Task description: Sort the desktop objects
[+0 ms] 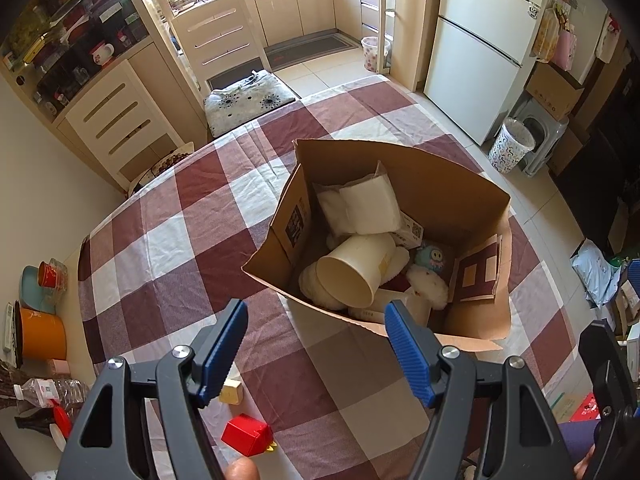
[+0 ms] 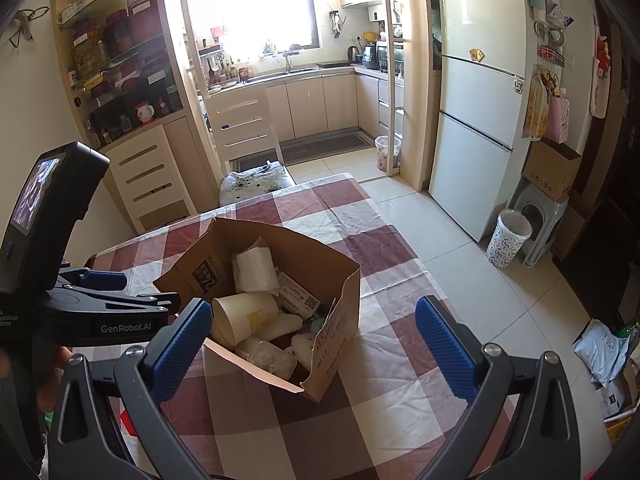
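Checkered maroon-white tablecloth (image 1: 168, 240) under cardboard box (image 1: 448, 200); kitchen behind; left gripper (image 1: 316, 344), right gripper (image 2: 314, 344) spread, empty.

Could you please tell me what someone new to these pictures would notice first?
The open cardboard box in the middle of the checked tablecloth draws the eye, with a paper cup lying on its side among white packets. Both the left gripper and right gripper hover open before it.

The cardboard box (image 1: 400, 184) occupies the tablecloth (image 1: 168, 240) toward its right edge, open top unobstructed. A red block (image 1: 246, 434) and a beige block (image 1: 231, 393) sit near the near edge.
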The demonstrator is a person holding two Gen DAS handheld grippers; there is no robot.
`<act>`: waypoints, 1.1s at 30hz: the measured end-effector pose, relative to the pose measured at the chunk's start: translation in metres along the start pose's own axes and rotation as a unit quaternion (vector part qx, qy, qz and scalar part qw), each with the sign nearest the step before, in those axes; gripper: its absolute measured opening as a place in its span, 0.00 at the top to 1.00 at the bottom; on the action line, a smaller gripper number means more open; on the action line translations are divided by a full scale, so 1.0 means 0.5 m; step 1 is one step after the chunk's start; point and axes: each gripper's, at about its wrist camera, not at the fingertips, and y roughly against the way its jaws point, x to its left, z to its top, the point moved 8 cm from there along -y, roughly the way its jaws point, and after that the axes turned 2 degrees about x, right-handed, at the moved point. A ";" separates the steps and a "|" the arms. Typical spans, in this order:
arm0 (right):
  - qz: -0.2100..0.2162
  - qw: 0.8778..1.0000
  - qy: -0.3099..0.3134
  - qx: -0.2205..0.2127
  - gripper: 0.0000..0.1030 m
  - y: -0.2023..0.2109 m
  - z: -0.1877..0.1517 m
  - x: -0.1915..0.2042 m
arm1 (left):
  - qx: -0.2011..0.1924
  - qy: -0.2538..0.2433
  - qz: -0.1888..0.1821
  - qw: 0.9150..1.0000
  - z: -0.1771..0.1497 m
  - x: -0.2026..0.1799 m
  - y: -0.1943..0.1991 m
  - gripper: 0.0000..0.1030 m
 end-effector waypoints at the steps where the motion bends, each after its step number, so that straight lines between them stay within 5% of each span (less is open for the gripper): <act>1: 0.000 1.000 0.000 0.000 0.00 0.000 0.000 0.000 | 0.001 0.000 0.000 1.000 -0.002 -0.001 0.001 0.29; 33: 0.001 1.000 0.016 -0.001 0.00 0.046 -0.039 0.013 | 0.008 0.006 -0.006 1.000 -0.071 -0.007 0.025 0.29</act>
